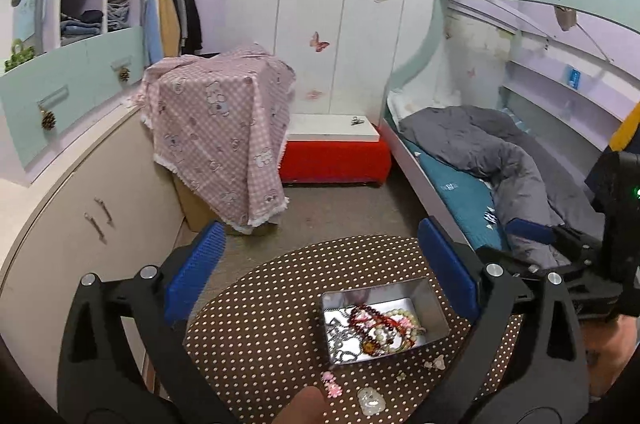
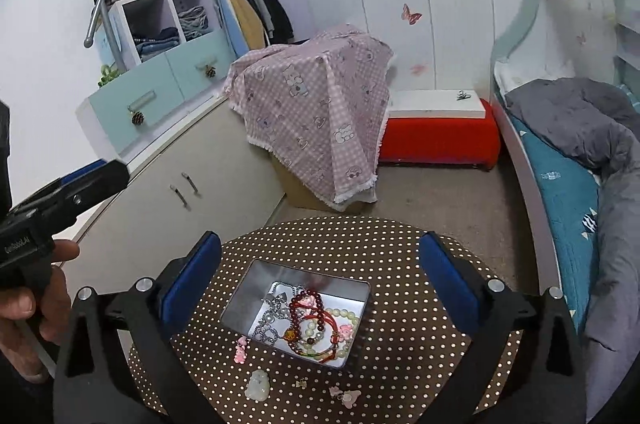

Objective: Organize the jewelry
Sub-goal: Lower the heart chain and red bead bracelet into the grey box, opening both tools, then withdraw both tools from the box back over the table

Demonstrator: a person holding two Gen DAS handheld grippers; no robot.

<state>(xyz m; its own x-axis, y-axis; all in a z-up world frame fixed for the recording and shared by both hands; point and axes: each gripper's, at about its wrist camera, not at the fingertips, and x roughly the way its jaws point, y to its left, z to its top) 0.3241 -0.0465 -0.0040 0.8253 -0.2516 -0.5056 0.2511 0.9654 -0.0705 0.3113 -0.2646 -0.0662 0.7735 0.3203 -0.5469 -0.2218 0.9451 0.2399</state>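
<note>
A silver metal tin (image 2: 240, 304) stands open on a round brown polka-dot table (image 2: 404, 364). Red, green and pale bead bracelets (image 2: 316, 328) and a silver chain (image 2: 270, 320) lie inside it. Loose on the cloth in front of it are a pink charm (image 2: 240, 350), a white pendant (image 2: 258, 386), a tiny earring (image 2: 301, 383) and pink bear charms (image 2: 348, 396). My right gripper (image 2: 320, 264) hangs open above the tin with nothing between its blue pads. My left gripper (image 1: 322, 264) is also open and empty, over the tin (image 1: 434, 308), the pink charm (image 1: 332, 386) and the pendant (image 1: 370, 400).
A bed (image 2: 560, 192) with a grey duvet runs along the right. A red bench (image 2: 440, 140) and a box under pink cloth (image 2: 320, 112) stand behind the table. A beige cabinet (image 2: 180, 192) is on the left. A hand (image 2: 36, 304) holds the left gripper's handle.
</note>
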